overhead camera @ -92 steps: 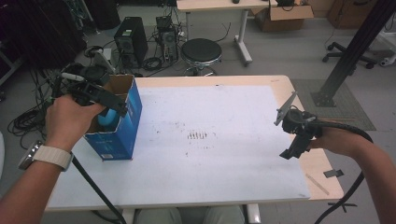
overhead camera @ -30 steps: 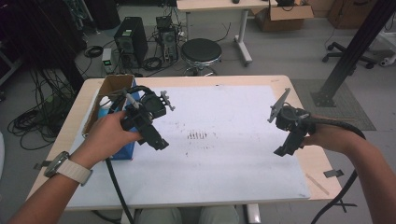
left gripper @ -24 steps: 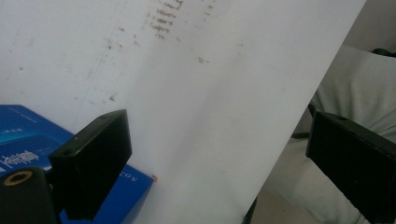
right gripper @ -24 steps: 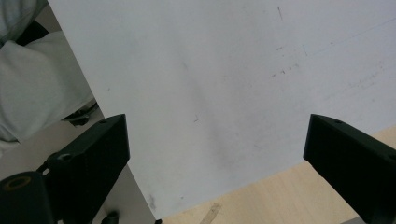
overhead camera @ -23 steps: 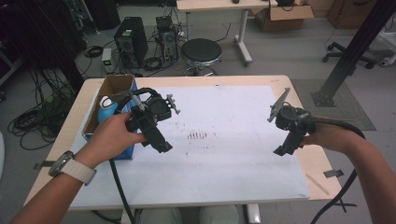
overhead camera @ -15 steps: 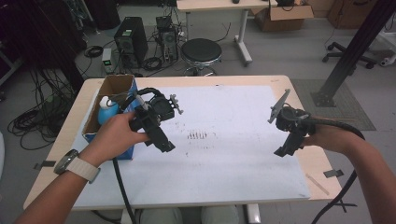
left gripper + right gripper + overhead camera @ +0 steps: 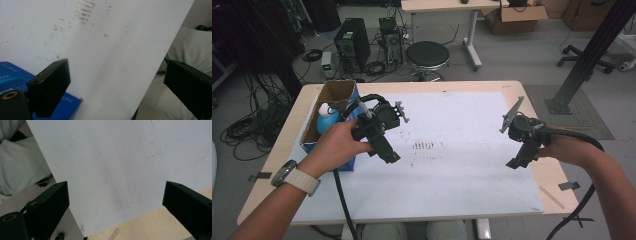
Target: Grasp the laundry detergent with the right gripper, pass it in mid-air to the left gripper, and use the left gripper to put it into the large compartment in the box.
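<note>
The room around the worktop [image 7: 287, 150] is a workshop floor: a black round stool [image 7: 427, 54] stands just beyond the far edge, a computer tower [image 7: 348, 44] and loops of cable lie beyond the far left corner, a second desk with a cardboard box [image 7: 516, 11] stands at the back, and a black metal post [image 7: 592, 50] rises off the far right corner.

The worktop is pale wood, and a large white sheet [image 7: 442, 190] covers most of it, reaching the near edge. Faint dark smudges [image 7: 426, 145] mark the sheet near its middle.

Along the left edge stands an open blue carton [image 7: 332, 95], its brown inside showing, with a light blue bottle [image 7: 328, 120] standing in it at the near end.

The left claw [image 7: 392, 156] is held over the sheet just right of the carton, the hand that grips it touching or overlapping the carton's right wall. Its tips point toward the near edge, away from the carton and bottle. In the left gripper view its jaws are spread wide with only bare sheet between them, and a corner of the blue carton [image 7: 67, 103] shows behind the left jaw.

The right claw [image 7: 515, 162] hangs over the sheet near the right edge, well apart from the carton. In the right gripper view its jaws are likewise spread wide and empty, over the sheet's corner [image 7: 120, 170] and a strip of bare wood.
</note>
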